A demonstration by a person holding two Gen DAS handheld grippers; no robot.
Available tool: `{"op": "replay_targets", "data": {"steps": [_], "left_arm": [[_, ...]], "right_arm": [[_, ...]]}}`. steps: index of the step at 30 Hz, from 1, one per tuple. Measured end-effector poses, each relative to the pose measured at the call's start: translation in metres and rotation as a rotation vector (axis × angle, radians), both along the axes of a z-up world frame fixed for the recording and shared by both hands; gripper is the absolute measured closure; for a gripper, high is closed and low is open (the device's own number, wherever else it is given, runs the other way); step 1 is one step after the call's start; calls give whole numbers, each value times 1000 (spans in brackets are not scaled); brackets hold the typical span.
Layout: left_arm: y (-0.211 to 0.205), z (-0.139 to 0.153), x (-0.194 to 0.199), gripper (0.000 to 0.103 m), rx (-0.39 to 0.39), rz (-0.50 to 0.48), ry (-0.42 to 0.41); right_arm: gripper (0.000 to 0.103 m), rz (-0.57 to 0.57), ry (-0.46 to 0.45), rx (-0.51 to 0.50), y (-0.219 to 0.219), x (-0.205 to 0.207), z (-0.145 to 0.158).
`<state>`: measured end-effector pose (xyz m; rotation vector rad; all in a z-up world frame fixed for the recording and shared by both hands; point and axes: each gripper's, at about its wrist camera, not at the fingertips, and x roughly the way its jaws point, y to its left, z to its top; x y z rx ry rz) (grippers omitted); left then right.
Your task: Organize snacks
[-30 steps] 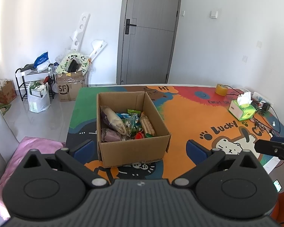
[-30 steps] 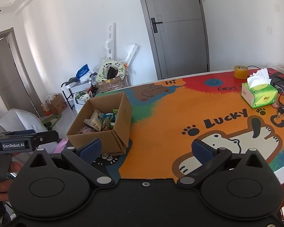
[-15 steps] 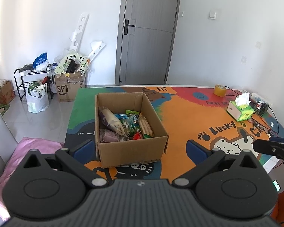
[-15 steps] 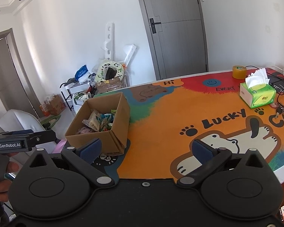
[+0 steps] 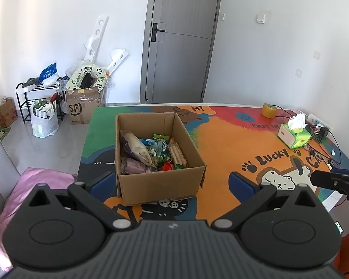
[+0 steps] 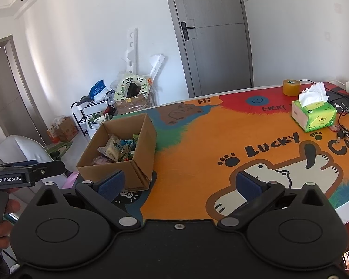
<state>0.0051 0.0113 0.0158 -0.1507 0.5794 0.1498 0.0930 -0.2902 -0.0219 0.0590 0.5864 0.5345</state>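
Cardboard box [image 5: 160,186] holds crinkly snack packets [image 5: 151,150]; both grippers' padded fingers [image 5: 102,182] gape wide, empty

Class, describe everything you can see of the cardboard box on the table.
The cardboard box is plain brown corrugated card, open-topped, and stands upright on the colourful cartoon mat near the table's left edge. It holds snack packets in a loose heap below its rim. The open left gripper is in front of it; no contact shows.
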Motion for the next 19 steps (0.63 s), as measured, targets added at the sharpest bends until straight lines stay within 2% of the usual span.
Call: {"op": "replay_targets", "data": {"steps": [19], "left_arm": [[-5,0,-2,1,7,-30,-15]], "right_arm": [[0,0,2,-2,-2,2,-1]]}}
